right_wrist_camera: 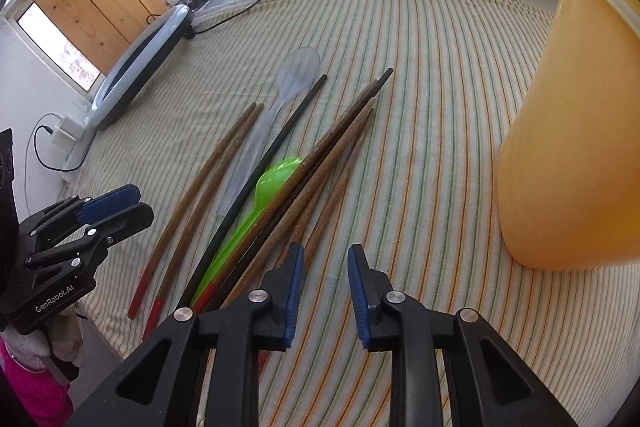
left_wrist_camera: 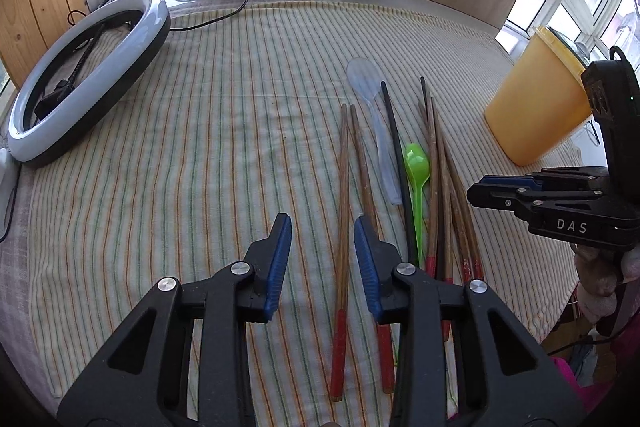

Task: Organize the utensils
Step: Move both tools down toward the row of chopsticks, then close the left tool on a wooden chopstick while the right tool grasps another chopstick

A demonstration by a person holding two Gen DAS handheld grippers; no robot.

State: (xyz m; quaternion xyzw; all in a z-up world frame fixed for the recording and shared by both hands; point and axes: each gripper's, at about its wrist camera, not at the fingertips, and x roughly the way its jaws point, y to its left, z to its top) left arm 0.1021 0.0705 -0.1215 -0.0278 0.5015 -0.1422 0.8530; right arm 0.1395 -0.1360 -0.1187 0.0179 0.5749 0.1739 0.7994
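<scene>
L gripper [left_wrist_camera: 322, 263]: jaws narrow, nothing held, above striped cloth [left_wrist_camera: 200, 147] just beside two red-tipped chopsticks [left_wrist_camera: 343, 211]. R gripper [right_wrist_camera: 325, 291]: jaws narrow, empty, next to chopstick bundle [right_wrist_camera: 320, 179]. Green spoon [right_wrist_camera: 272, 183] and clear spoon [right_wrist_camera: 294, 75] lie among them. Orange container [right_wrist_camera: 568, 147] upright nearby; contents not visible. Markings: "DAS", "GenRobot.AI".

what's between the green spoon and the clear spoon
A single black chopstick lies between the green spoon and the clear spoon; both wrist views show it.
</scene>
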